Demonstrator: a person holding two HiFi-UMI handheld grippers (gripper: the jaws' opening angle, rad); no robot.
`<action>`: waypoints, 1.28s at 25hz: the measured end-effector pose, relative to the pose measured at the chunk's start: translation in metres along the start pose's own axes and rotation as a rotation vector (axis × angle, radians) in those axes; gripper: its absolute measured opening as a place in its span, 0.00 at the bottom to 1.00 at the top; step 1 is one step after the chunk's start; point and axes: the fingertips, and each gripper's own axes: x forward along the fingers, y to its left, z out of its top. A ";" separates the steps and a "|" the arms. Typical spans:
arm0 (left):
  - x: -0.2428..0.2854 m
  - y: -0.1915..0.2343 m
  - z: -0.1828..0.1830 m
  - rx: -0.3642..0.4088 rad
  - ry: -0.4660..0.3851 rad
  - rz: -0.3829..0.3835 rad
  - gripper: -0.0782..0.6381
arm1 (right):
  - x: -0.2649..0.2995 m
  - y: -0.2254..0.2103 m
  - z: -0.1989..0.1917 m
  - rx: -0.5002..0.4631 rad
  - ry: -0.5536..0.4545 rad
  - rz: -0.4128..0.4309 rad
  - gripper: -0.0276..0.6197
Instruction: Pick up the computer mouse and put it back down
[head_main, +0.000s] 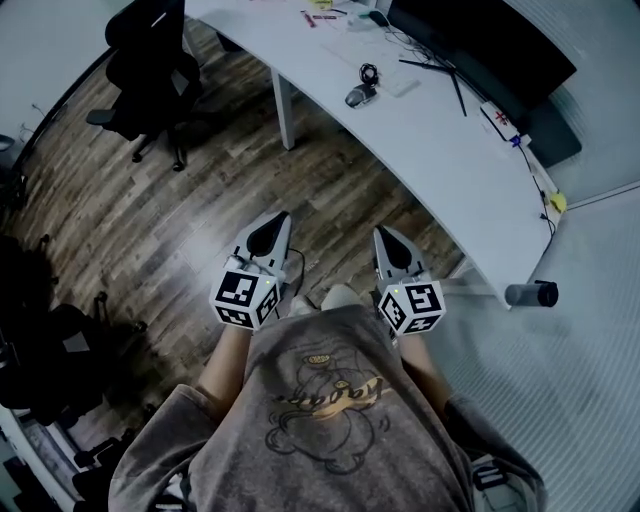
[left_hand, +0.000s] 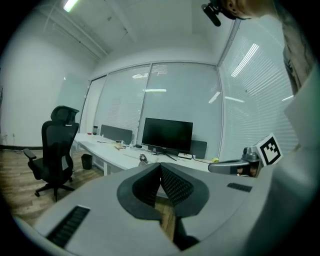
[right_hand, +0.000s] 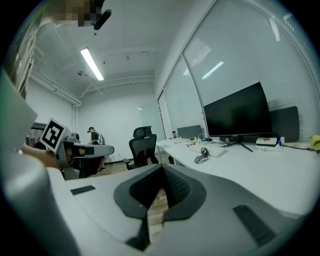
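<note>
At waist, left gripper (head_main: 274, 224), right gripper (head_main: 386, 238), forward-pointing

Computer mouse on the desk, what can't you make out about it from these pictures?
- Head view: computer mouse too small and distant; buttons, wheel, cord unclear.
- Right gripper view: mouse small, dim; the black item behind it unidentifiable.
- Left gripper view: too tiny to tell from other items on the desk.

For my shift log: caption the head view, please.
Start pose: left gripper and right gripper shut and empty above the wood floor; mouse untouched on the white desk ahead.
</note>
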 end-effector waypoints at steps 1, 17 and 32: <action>-0.001 0.002 -0.001 -0.004 -0.003 -0.006 0.13 | 0.001 0.002 -0.001 -0.002 -0.002 -0.005 0.05; 0.025 0.047 -0.005 -0.009 -0.005 -0.049 0.13 | 0.057 0.007 -0.004 -0.014 0.008 -0.024 0.05; 0.169 0.114 0.026 -0.013 -0.014 -0.061 0.13 | 0.190 -0.088 0.035 0.001 0.010 -0.035 0.05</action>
